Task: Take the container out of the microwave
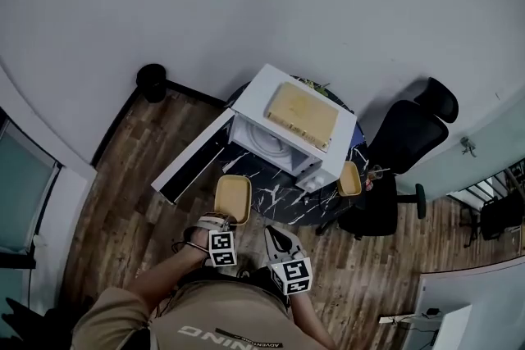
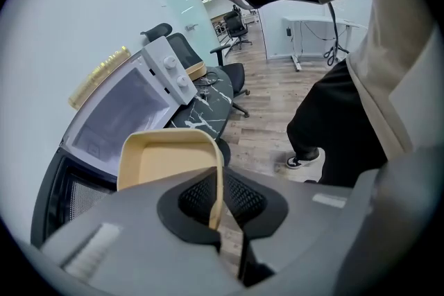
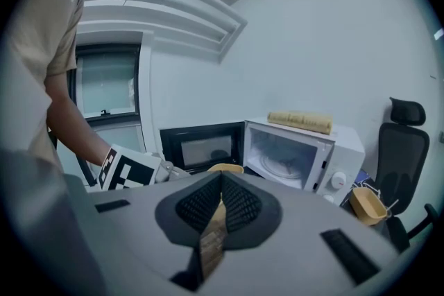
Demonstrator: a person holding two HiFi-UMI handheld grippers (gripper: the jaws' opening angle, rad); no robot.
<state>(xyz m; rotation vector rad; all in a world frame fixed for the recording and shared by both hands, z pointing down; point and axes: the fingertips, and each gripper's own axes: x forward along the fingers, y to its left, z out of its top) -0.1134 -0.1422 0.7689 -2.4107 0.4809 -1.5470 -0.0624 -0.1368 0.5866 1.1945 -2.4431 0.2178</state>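
Status: removal looks done, set-down pending.

- Container (image 2: 166, 159): shallow yellow tray, out of the microwave (image 2: 132, 104). In the head view it sits at centre frame, just below the oven's open front, over the near edge of the dark marbled table (image 1: 283, 205). Cannot tell whether its base touches the table or hangs above it.
- Left gripper (image 2: 216, 211): jaws clamped on the tray's near wall; the thin yellow rim runs straight down between the pads.
- Right gripper (image 3: 220, 184): jaws drawn together to a slit, nothing in it. Lower centre of the head view, beside the left, apart from the tray.
- Microwave door (image 3: 201, 145) swung fully open, left of the oven. Cavity shows only the glass turntable (image 3: 281, 164).
- Also noted: a yellow mat (image 1: 302, 114) on the oven top, and a second yellow bowl (image 1: 350, 179) on the table at right, untouched.

Judgement: what remains is putting the tray down and letting go. The door is not yet shut.
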